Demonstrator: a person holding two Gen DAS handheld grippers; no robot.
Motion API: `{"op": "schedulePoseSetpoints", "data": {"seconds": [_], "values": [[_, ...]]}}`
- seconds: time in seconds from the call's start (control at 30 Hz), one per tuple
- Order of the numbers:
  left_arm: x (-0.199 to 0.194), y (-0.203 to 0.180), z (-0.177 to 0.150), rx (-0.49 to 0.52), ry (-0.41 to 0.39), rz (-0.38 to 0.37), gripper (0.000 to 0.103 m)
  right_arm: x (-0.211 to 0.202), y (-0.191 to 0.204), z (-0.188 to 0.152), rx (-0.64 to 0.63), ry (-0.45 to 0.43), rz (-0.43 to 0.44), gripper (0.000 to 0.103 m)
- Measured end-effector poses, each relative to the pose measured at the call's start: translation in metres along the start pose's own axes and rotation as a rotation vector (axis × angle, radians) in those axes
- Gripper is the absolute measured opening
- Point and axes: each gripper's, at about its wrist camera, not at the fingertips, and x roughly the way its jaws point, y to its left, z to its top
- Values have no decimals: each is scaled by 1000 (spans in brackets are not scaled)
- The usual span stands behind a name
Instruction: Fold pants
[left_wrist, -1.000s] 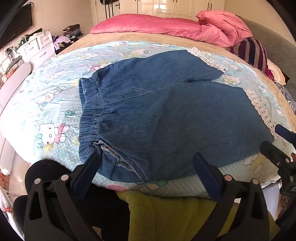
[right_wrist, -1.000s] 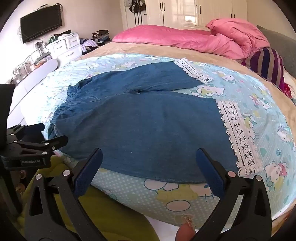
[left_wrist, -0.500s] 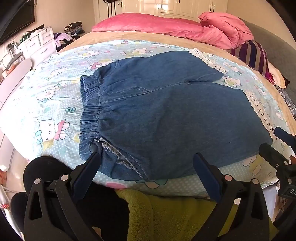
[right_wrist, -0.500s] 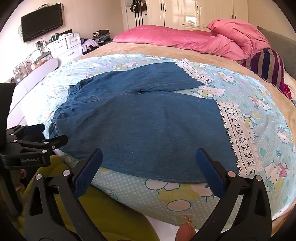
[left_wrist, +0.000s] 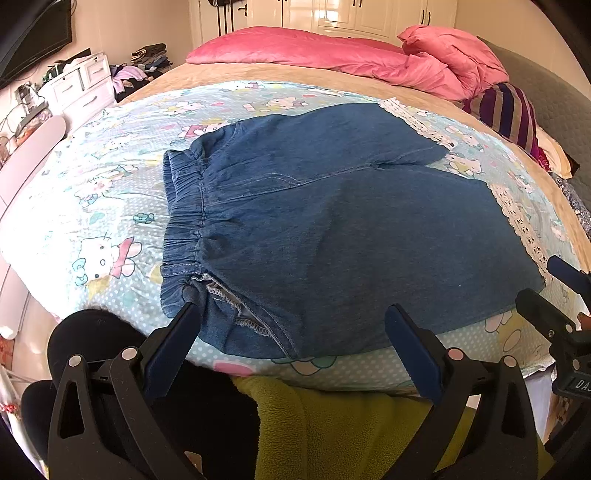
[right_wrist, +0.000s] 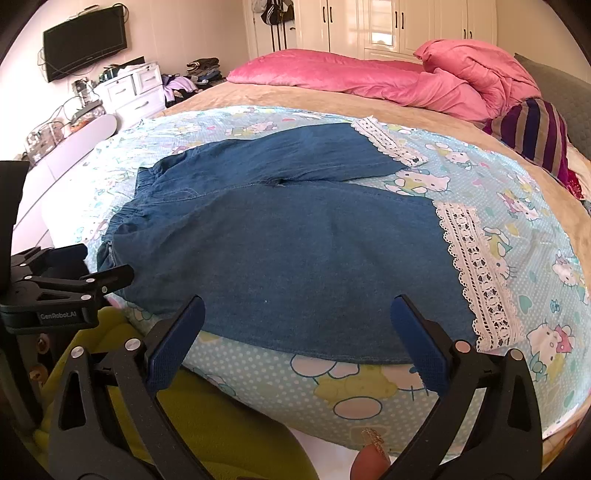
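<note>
Denim pants (left_wrist: 332, 229) lie flat and unfolded on the cartoon-print sheet (left_wrist: 103, 206) of the bed, waistband (left_wrist: 184, 221) to the left, two lace-trimmed hems (right_wrist: 476, 273) to the right, legs spread in a V. Step in hand looks like the approach before the first fold; nothing is gripped yet. Left gripper (left_wrist: 295, 332) hovers at the near edge by the waistband corner, jaws wide open, empty. Right gripper (right_wrist: 299, 332) hovers over the near leg's near edge, close to the hem, jaws also wide open, empty. Both point forward across the bed, roughly level. Next move likely: pinch the near waistband corner and near hem, lift the near leg over onto the far leg
</note>
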Motion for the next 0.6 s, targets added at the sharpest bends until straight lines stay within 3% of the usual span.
{"op": "schedulePoseSetpoints", "data": {"seconds": [0.6], "values": [[-1, 0, 0, 2, -8, 3, 99, 0, 0, -1, 0, 3, 0, 95]]}}
